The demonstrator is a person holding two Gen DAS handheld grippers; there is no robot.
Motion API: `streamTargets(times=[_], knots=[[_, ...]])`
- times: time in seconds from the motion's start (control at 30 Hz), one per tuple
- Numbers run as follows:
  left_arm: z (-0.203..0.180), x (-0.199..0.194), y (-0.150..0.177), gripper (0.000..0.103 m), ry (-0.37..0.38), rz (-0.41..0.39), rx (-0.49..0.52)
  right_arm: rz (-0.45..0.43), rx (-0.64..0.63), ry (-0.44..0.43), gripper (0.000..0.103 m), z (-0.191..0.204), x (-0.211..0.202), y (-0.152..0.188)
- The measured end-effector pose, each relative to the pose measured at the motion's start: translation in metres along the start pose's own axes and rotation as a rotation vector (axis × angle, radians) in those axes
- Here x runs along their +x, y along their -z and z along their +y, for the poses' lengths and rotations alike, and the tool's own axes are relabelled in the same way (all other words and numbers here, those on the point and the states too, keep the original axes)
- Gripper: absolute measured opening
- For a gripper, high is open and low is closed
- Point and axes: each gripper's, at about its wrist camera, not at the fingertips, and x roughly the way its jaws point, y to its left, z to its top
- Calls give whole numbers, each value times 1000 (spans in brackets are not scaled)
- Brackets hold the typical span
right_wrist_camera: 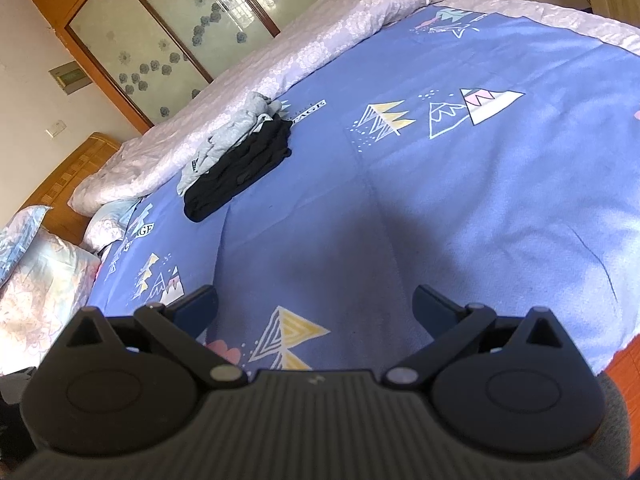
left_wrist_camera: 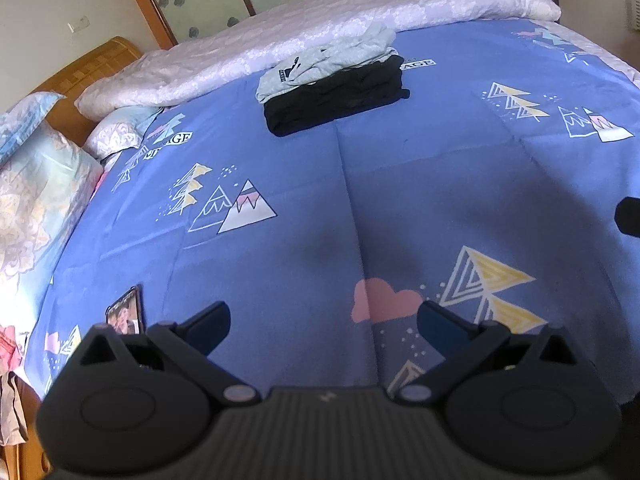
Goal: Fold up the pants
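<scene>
1. Two grippers hang over a blue patterned bedsheet: the left gripper and the right gripper both stand with jaws spread wide, holding nothing.
2. Folded black pants lie well beyond both grippers, topped by a folded grey garment, just short of the rolled white quilt.
3. No loose pants show near the grippers; a reach toward the stack risks dragging the grey garment off and undoing the folds.
4. Wide jaws closing low over bare sheet would likely pinch the bedsheet rather than clothing.
5. A phone lies on the sheet just left of the left gripper; a sideways sweep could knock it off the bed.
</scene>
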Motion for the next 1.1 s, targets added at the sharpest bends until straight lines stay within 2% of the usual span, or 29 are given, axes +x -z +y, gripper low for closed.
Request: streamTargets(times=[0.4, 1.1], knots=[[5, 8, 6, 103, -6, 48, -24, 6, -1, -9, 103, 2, 0, 0], [30, 16, 7, 103, -56, 55, -69, 19, 6, -11, 103, 1, 1, 4]])
